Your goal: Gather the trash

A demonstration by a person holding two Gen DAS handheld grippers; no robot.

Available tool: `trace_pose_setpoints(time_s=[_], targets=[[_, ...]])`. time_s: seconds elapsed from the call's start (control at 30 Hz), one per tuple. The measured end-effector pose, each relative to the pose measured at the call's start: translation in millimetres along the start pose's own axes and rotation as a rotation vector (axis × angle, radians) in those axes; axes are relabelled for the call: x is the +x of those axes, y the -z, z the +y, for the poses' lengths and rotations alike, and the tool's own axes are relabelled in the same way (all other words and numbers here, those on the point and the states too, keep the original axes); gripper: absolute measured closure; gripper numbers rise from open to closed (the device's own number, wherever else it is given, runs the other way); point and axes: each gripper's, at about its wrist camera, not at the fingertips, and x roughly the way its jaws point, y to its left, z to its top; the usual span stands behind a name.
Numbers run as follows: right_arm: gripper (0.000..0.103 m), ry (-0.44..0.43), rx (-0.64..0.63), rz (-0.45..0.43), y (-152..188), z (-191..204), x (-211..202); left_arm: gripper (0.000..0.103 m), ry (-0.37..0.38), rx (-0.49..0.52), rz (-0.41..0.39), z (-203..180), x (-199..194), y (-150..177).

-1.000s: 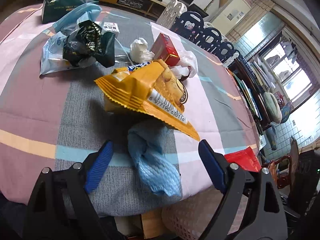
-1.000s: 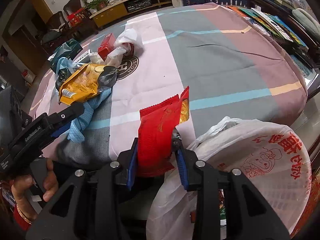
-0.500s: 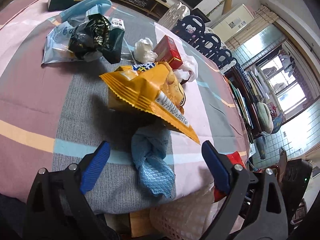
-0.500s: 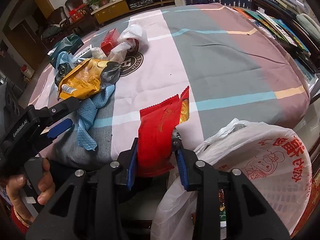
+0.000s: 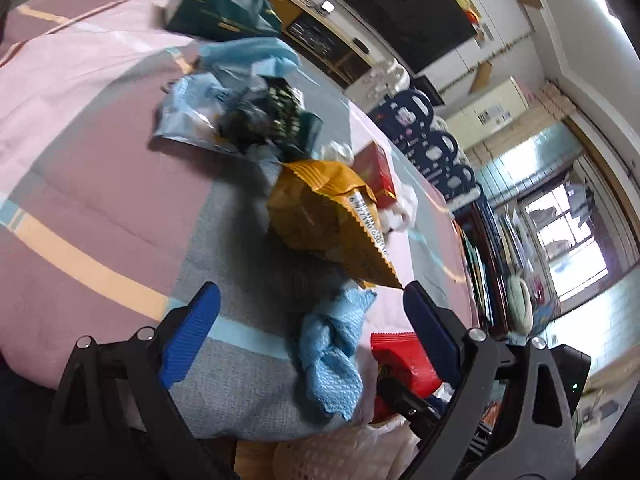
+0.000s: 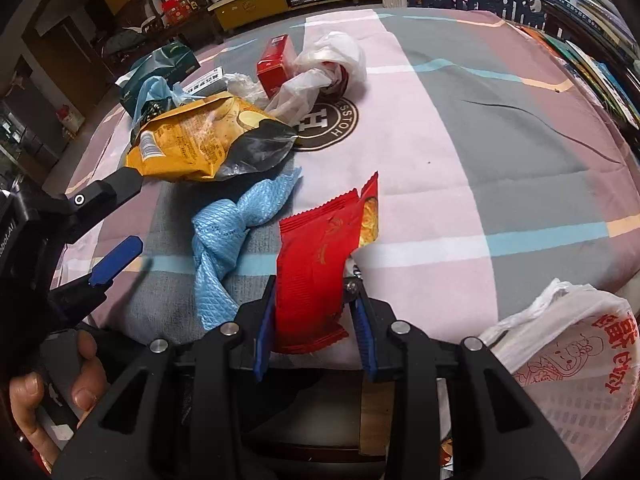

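Your left claw (image 5: 308, 308) has just spread wide over the knotted blue cloth (image 6: 224, 236) at the table's (image 6: 480, 128) near edge, while your right claw (image 6: 314, 316), clamped on the red wrapper (image 6: 316, 268), has drifted to nine o'clock of the white trash bag (image 6: 568, 344), so bag it first.

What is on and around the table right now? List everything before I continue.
red wrapper: 1, red, clamped in the right tool
blue cloth: 1, light blue, twisted, near table edge
chip bag: 1, yellow, behind the cloth
red box: 1, red, far side
clear bag: 1, clear, beside the red box
green pouch: 1, dark green, far left
bin bag: 1, white with red print, below table edge
tablecloth: 1, pink and grey check
left tool: open, over the cloth
right tool: shut on the wrapper
hand: 1, on left tool's handle
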Motion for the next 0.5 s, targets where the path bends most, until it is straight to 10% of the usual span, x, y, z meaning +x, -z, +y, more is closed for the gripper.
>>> trace_pose_setpoints(time_s=[0.5], targets=[[0.068,0.012,0.003,-0.008,-2,6,-5,0.004,-0.062,-0.313,-0.218,52,-40,-10]])
